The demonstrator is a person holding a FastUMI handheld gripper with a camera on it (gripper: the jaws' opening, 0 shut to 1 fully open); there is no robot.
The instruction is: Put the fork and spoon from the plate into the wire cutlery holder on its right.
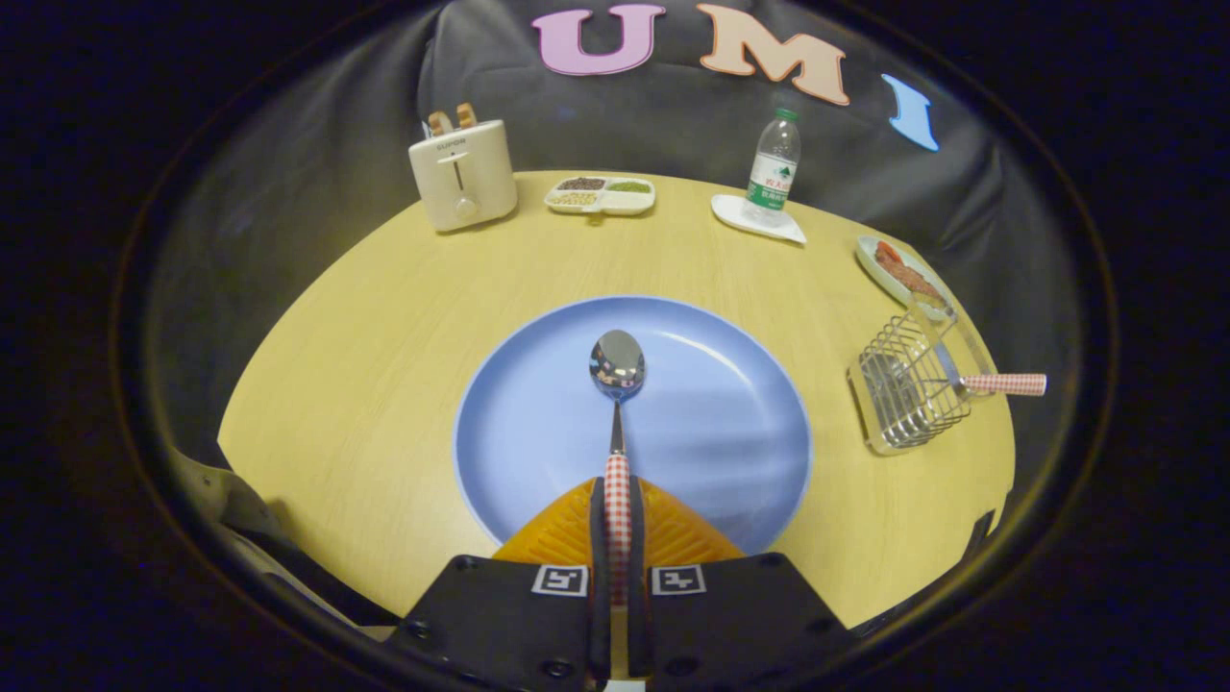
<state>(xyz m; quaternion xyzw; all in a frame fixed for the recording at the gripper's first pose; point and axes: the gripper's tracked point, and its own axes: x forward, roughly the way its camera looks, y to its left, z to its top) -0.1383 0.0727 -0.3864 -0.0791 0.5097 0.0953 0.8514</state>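
Observation:
My gripper (pixel 617 495) is shut on the red-checked handle of the spoon (pixel 617 370). The spoon points straight ahead from between the fingers, its shiny bowl over the middle of the blue plate (pixel 538 423). I cannot tell whether the bowl touches the plate. To the right of the plate stands the wire cutlery holder (pixel 908 384). A fork (pixel 999 383) with the same checked handle leans in it, handle sticking out to the right.
On the round wooden table (pixel 365 384), beyond the plate: a cream toaster (pixel 463 173) with toast, a divided snack dish (pixel 601 194), a water bottle (pixel 774 168) on a white coaster, and a small plate of food (pixel 903 274) behind the holder.

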